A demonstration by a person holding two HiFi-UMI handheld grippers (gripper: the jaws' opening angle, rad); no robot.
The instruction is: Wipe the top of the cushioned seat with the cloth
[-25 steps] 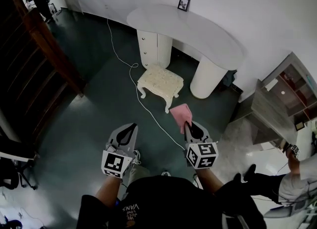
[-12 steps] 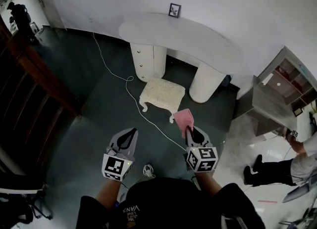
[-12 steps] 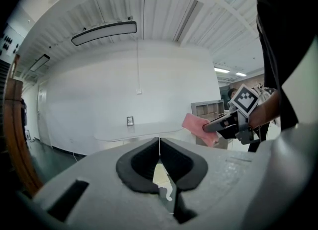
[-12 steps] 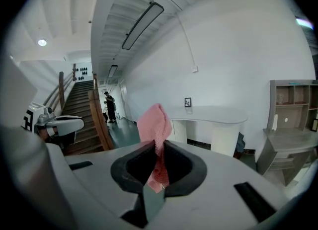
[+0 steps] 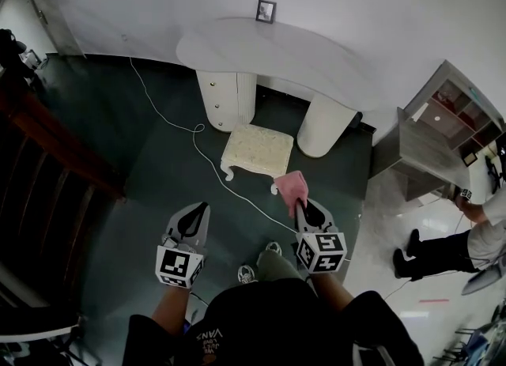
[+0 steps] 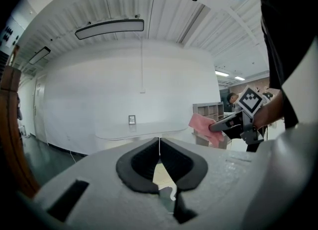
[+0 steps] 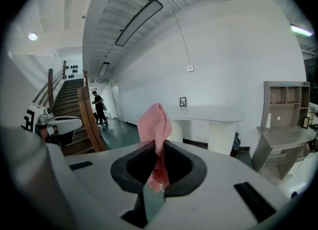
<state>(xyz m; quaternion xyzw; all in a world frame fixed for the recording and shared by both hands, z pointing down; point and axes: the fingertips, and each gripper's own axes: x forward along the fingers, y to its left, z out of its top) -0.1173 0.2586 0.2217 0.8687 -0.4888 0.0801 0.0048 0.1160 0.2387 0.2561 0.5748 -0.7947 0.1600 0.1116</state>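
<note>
The right claw (image 5: 303,205) (image 7: 158,143) is clamped tight on the pink cloth (image 5: 292,186) (image 7: 155,120), which stands up in a crumpled peak beyond its tips. The left claw (image 5: 202,208) (image 6: 159,142), with its jaws pressed together and nothing between them, is level with the right one. The cream cushioned seat (image 5: 257,149) stands on the floor ahead of both claws, its near right corner just under the cloth. A second ago the cloth was clear of that corner. A grey shoe (image 5: 271,249) now shows between the claws. The cloth covers the seat's near right leg, and its lower end is lost inside the right jaws.
</note>
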